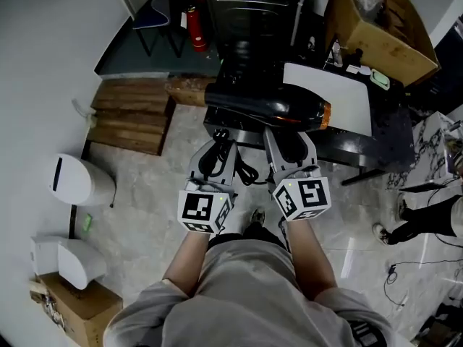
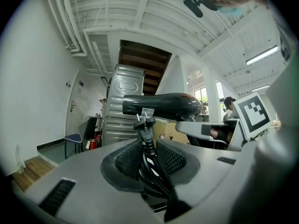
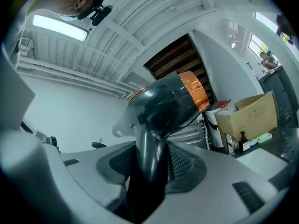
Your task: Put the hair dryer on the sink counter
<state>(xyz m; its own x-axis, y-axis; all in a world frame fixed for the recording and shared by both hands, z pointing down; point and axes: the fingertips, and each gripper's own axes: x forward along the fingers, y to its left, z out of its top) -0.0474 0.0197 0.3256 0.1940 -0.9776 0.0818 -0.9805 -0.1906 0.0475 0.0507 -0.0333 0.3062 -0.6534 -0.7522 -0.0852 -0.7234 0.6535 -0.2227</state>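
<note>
At frame centre, the dryer [image 1: 268, 108] stands in the right gripper [image 1: 288, 137], with its cord [image 2: 147, 146] in the left gripper [image 1: 218, 144] beside it. The sink [image 1: 351, 96] lies just behind, the box [image 1: 380, 31] at upper right, and the steps [image 1: 130, 118] at left.

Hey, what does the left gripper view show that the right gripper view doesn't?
Only the left gripper view: the left gripper shut on the bundled cord, the plug sticking up, and a blue chair. Only the right gripper view: the right gripper clamped on the black handle, the orange ring and a cardboard box. Both: the black hair dryer.
</note>
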